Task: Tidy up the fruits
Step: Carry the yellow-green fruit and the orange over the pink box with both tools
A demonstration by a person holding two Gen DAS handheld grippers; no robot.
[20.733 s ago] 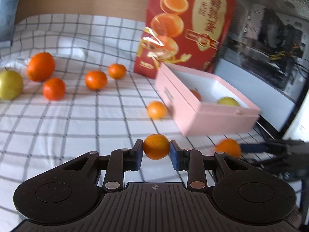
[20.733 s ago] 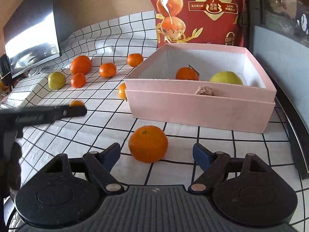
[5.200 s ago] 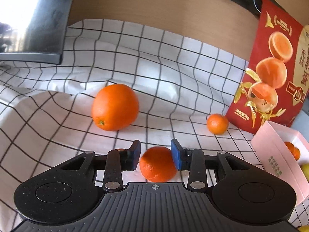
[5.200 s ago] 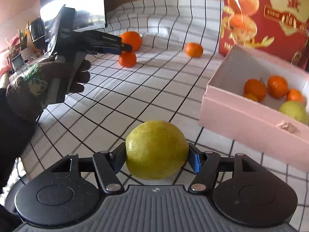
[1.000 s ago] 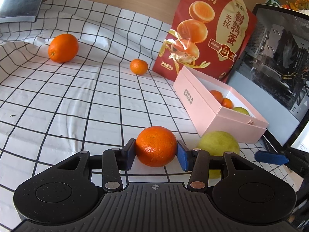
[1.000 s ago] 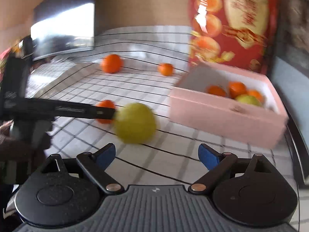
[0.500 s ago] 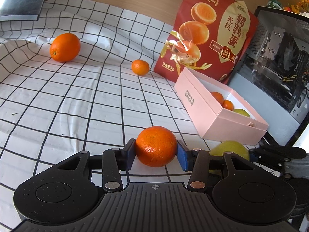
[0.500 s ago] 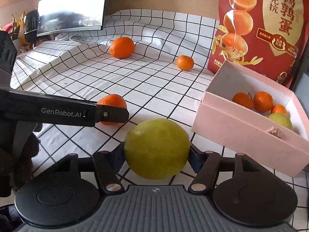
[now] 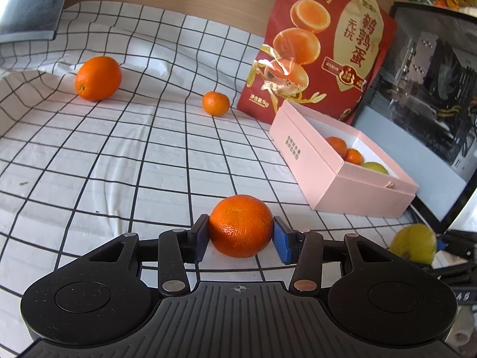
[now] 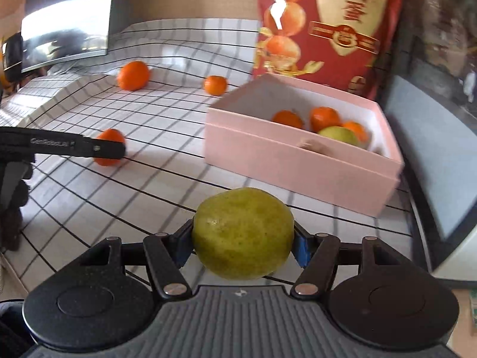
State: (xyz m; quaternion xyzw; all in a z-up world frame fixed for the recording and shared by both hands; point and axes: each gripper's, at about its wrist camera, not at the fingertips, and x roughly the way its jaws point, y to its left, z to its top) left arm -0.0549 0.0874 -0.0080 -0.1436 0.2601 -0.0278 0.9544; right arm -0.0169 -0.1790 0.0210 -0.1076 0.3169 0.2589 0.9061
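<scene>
My left gripper is shut on a tangerine, held low over the checked cloth. My right gripper is shut on a yellow-green pear, held in front of the pink box. The box holds three tangerines and a green pear. In the left wrist view the box lies ahead to the right and the held pear shows at the far right. A large orange and a small tangerine lie on the cloth far back.
A red snack bag stands behind the box. A computer case stands to the right. A monitor stands at the back left. The checked cloth rises in folds at the left.
The right gripper closed on the pear a second ago and has now moved right, toward the box. The left gripper has kept its tangerine and shifted little.
</scene>
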